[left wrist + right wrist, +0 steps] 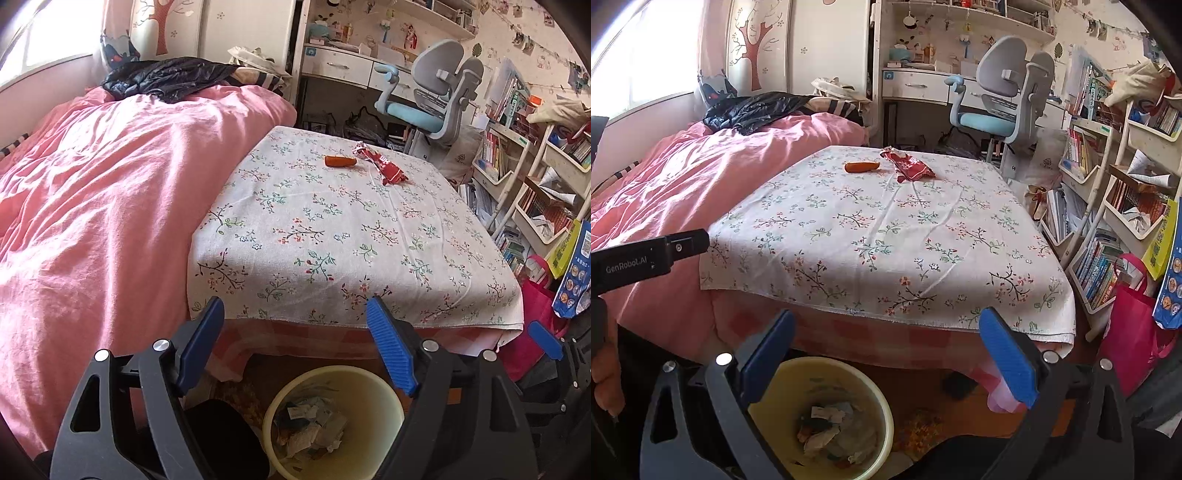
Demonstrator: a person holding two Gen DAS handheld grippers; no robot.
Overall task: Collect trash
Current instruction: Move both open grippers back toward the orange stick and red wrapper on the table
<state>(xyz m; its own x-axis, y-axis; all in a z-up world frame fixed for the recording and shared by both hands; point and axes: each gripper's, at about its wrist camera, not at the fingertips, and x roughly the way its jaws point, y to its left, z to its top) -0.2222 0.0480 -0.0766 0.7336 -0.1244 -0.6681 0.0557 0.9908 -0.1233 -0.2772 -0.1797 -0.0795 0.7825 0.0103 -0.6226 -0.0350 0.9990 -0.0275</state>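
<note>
- Bed [92,192] with a pink quilt fills the 9 o'clock side.
- Counter [351,236] under a floral cloth sits centre.
- Yellow bin [391,402] at 6 o'clock, below the counter edge, holds crumpled trash.
- Left gripper [295,332] and right gripper [886,343] both hang wide apart, holding nothing, above the bin.
- Red wrapper [382,166] lies at 12 o'clock on the counter's far part.
- Orange piece [340,161] lies just beside it, toward 9 o'clock.

A red wrapper [380,165] and orange piece [340,161] lie on white floral cloth [332,236] beside pink bedding [110,184].
</note>
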